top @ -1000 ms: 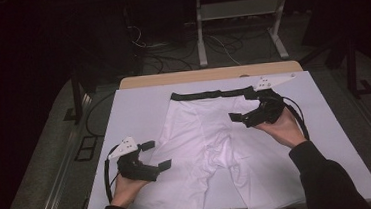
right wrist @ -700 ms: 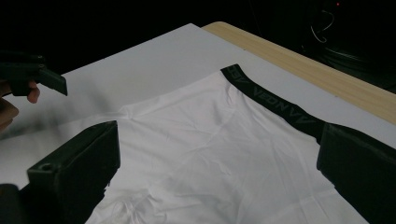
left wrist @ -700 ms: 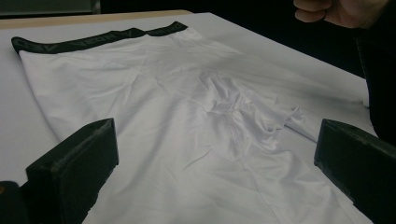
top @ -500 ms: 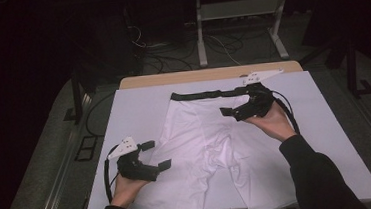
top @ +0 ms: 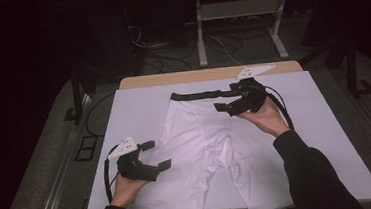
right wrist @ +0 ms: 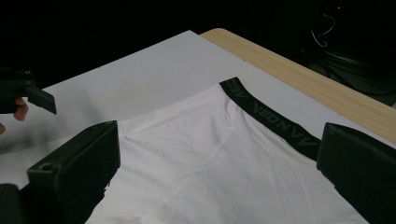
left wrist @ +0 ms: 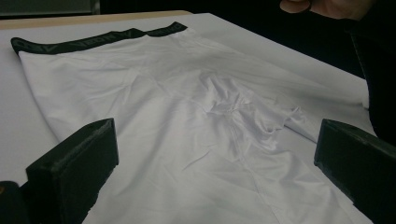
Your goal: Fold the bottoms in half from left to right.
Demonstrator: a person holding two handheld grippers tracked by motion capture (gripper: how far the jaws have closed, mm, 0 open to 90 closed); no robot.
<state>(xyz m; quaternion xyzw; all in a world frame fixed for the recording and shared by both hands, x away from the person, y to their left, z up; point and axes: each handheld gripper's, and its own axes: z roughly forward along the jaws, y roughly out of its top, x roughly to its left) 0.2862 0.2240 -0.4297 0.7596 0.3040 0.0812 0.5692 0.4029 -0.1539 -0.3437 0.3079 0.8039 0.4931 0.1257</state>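
1. A pair of white boxer briefs [top: 212,152] lies flat on the white board [top: 138,108] covering the desk, its black waistband [top: 200,94] toward the far edge and its legs reaching the near edge
2. The left gripper [top: 153,156] sits near the left edge, just beside the left leg hem, its jaws spread wide and holding nothing
3. The right gripper [top: 226,107] hovers over the waistband's right end near the far right corner, jaws spread apart, empty
4. Creases bunch at the crotch [left wrist: 233,105]
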